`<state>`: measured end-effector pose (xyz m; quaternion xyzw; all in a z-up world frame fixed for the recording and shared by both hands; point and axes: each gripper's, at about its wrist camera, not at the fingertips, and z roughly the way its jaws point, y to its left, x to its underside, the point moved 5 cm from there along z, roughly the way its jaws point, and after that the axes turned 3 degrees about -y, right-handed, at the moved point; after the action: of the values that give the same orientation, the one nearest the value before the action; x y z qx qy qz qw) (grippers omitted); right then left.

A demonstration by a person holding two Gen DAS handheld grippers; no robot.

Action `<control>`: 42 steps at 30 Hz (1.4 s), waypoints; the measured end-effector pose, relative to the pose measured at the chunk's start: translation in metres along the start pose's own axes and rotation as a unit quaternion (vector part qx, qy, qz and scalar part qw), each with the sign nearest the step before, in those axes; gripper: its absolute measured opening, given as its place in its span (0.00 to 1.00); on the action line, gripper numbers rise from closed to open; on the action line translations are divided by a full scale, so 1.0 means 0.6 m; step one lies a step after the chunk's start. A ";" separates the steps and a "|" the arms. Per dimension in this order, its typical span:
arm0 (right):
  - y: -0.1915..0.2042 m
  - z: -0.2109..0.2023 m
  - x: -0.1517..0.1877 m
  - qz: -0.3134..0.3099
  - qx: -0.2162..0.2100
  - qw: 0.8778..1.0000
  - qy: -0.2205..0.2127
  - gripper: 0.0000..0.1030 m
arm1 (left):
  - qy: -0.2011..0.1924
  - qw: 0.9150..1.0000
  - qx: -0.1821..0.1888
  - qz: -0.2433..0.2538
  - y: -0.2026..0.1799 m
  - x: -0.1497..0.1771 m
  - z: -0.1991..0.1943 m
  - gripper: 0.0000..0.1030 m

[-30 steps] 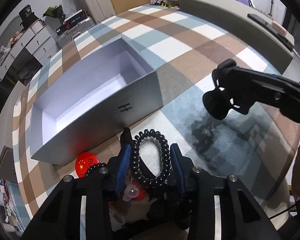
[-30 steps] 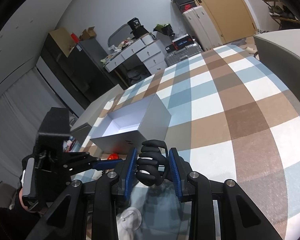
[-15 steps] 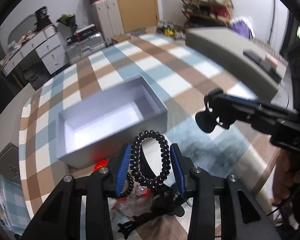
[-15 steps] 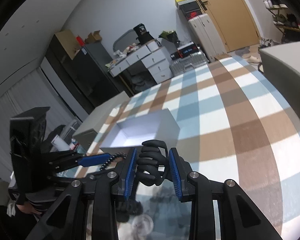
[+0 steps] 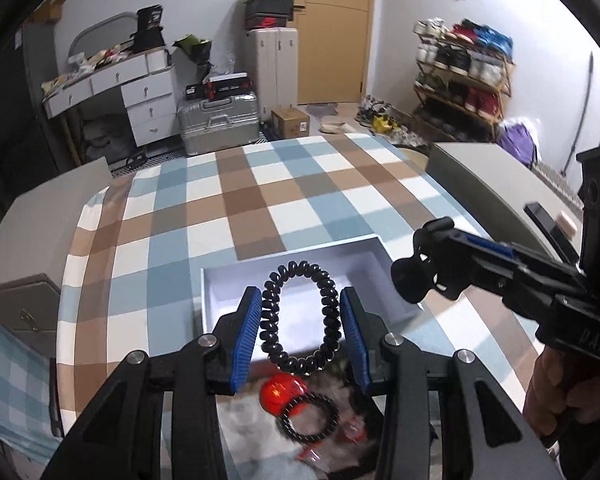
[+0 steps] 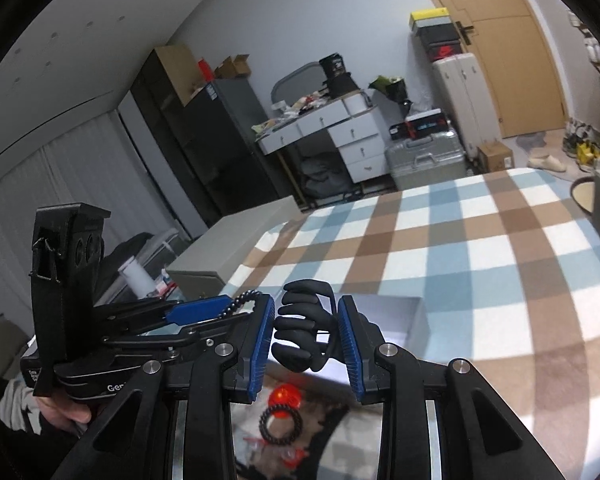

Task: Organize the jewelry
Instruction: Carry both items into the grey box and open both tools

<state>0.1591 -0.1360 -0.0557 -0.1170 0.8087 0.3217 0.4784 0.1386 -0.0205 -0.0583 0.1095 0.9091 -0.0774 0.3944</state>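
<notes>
Left gripper [image 5: 300,320] fingers pinch a glossy black spiral-coil bracelet [image 5: 298,316]; right gripper [image 6: 306,334] fingers pinch a matte black claw hair clip [image 6: 304,336].

A lived-in home bedroom: a cluttered white dresser [image 5: 136,92], a silver suitcase [image 5: 220,122], a packed shoe rack [image 5: 464,80], stacked shoeboxes [image 5: 268,6] beside a wooden door [image 5: 328,32].

Box [image 5: 374,264] near wall: hidden behind the left gripper [image 5: 300,330] and its coil hair tie [image 5: 298,316].
Heap under the jaws: blurred (red disc [image 5: 282,394] and beaded ring [image 5: 308,418] readable, rest unclear).
Person's hand [image 6: 62,412]: cut off by the frame edge.
</notes>
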 end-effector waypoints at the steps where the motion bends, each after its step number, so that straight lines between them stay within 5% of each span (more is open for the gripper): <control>1: 0.000 0.010 -0.002 0.000 -0.001 1.000 0.003 0.31 | -0.001 1.000 0.000 -0.007 0.006 0.000 0.001 0.34; 25: -0.042 0.144 0.028 0.014 0.019 0.995 0.099 0.33 | 0.076 0.992 0.067 -0.073 0.064 0.022 0.112 0.39; 29: -0.050 0.137 0.020 0.020 0.025 0.996 0.080 0.52 | 0.082 0.991 0.071 -0.074 0.064 0.020 0.117 0.45; 31: -0.051 0.127 0.016 0.025 0.025 0.997 0.067 0.52 | 0.081 0.991 0.077 -0.076 0.062 0.020 0.114 0.46; 35: -0.048 0.105 0.011 0.022 0.030 0.998 0.052 0.62 | 0.067 0.991 0.083 -0.078 0.061 0.019 0.096 0.63; 42: -0.036 0.049 0.001 0.005 0.061 0.998 0.010 0.89 | 0.029 0.995 0.044 -0.084 0.079 0.019 0.047 0.65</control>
<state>0.1899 -0.1342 -0.0751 -0.0867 0.8321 0.2733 0.4747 0.1628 0.0205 -0.0883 0.0518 0.9220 -0.1472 0.3542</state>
